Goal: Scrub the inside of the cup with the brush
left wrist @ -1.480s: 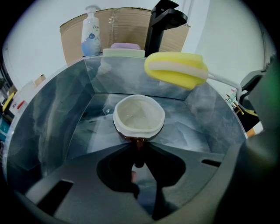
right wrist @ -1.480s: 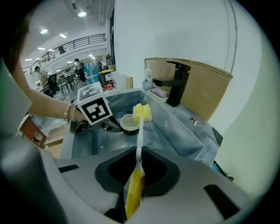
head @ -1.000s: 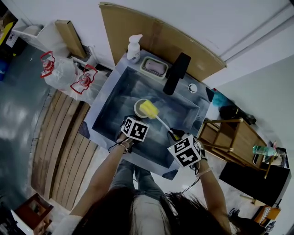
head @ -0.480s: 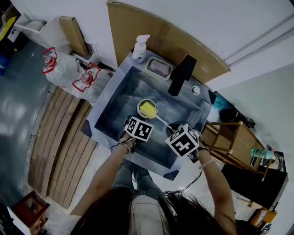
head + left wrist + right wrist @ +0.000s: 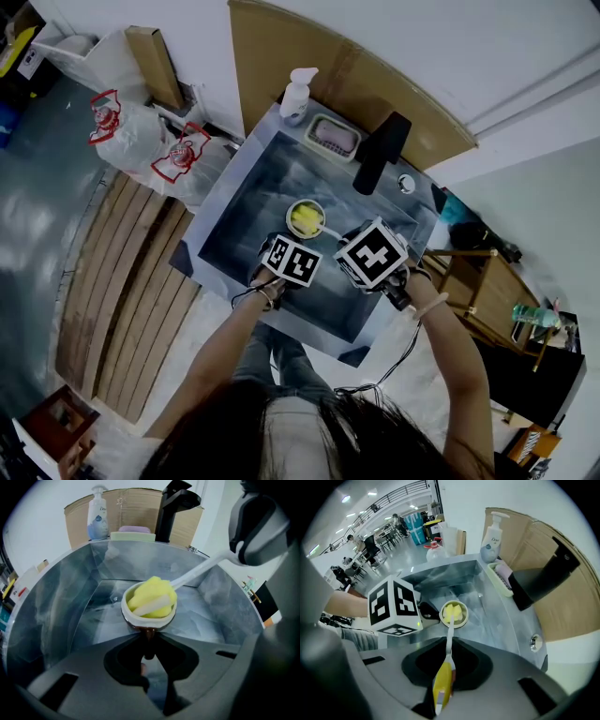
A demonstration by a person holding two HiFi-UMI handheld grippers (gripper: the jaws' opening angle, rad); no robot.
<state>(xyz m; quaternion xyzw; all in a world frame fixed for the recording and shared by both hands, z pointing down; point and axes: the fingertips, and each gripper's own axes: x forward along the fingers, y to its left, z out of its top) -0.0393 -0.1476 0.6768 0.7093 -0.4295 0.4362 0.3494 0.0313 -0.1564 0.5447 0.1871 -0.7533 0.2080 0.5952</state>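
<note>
A small cup, white inside and brown outside, stands on the sink floor. My left gripper is shut on the cup's near side, and the cup sits just beyond the jaws. The brush's yellow sponge head fills the cup's mouth. Its white shaft rises to the right. My right gripper is shut on the brush's yellow handle, and the shaft runs down to the sponge head in the cup. Both marker cubes sit close together above the sink.
A black faucet stands at the sink's back edge, with a soap dish and a pump bottle beside it. Cardboard leans behind. Plastic bags lie to the left, a wooden rack to the right.
My right gripper has swung left over the sink, next to the left gripper, and the brush stands steeper. The sponge head has gone from the cup's rim down into the cup. The left gripper stayed put.
</note>
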